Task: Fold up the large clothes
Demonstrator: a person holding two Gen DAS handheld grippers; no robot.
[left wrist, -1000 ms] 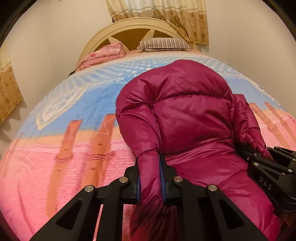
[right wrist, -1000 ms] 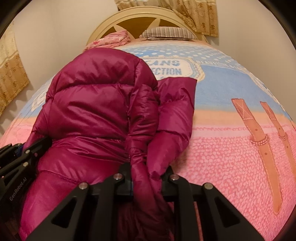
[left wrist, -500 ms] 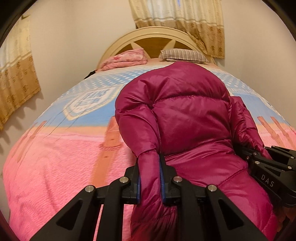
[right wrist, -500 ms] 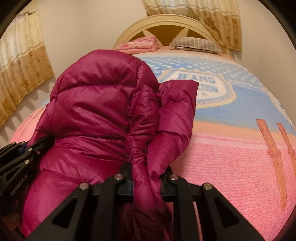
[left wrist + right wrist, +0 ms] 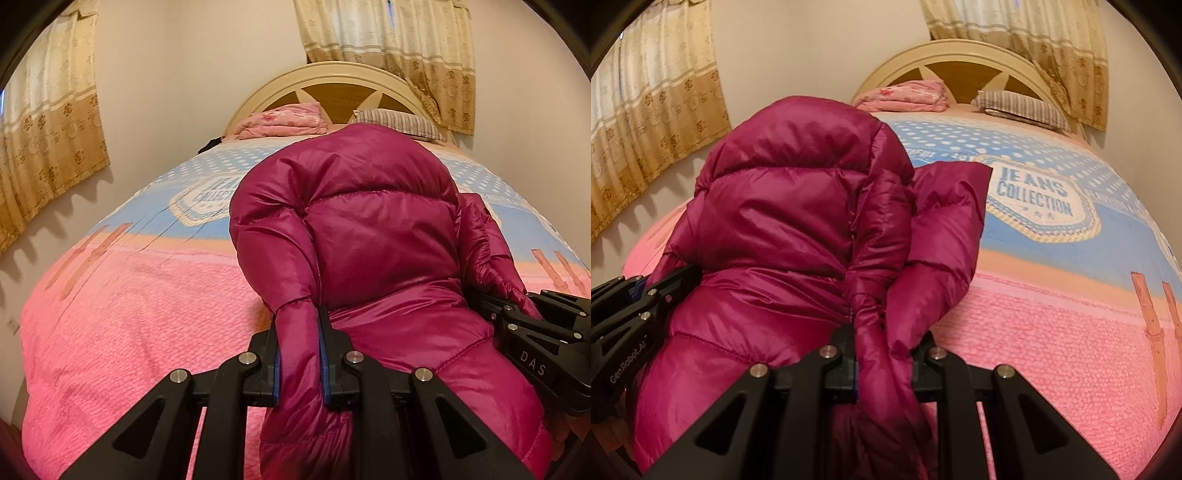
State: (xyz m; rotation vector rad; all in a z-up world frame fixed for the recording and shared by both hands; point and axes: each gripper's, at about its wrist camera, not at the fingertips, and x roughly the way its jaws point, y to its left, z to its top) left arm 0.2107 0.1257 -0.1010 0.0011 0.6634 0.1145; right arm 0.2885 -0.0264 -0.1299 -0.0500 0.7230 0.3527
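A magenta puffer jacket (image 5: 380,240) is held up over the bed, its body bulging away from me; it also shows in the right wrist view (image 5: 783,221). My left gripper (image 5: 299,354) is shut on the jacket's left sleeve cuff. My right gripper (image 5: 884,350) is shut on the bunched right sleeve and edge of the jacket. Each gripper shows at the side of the other's view, the right one (image 5: 532,339) and the left one (image 5: 631,317). The jacket's lower part hangs below the frames.
The bed carries a pink and blue cover (image 5: 1052,332) with a "JEANS COLLECTION" badge (image 5: 1034,195). A folded pink blanket (image 5: 284,122) and a striped pillow (image 5: 399,122) lie by the cream headboard (image 5: 332,79). Curtains (image 5: 44,144) hang on the left wall and behind the headboard.
Both grippers have lifted and tilted up with the jacket, still shut on it. The jacket stands higher and more of the walls and curtains shows.
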